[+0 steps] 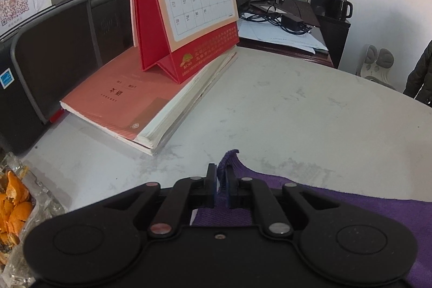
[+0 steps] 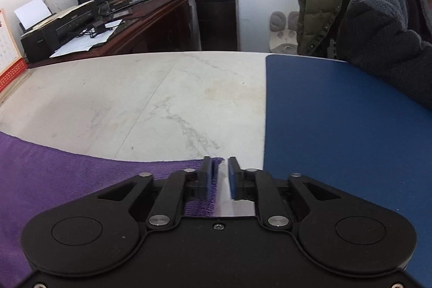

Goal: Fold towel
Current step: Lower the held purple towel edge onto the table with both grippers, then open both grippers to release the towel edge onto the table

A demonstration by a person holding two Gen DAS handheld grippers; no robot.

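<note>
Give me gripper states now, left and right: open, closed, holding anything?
Left gripper: closed, pinching a corner of the purple towel.
Right gripper: open, fingers apart at the towel's other corner, not gripping it.

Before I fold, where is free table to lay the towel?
Bare marble table lies ahead of the purple towel, between the book under the calendar and the blue mat. Crowded at left: printer, orange peels.

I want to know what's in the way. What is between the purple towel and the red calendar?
Nothing: the left wrist view shows only bare white marble table between the purple cloth towel and the red standing desk calendar.
</note>
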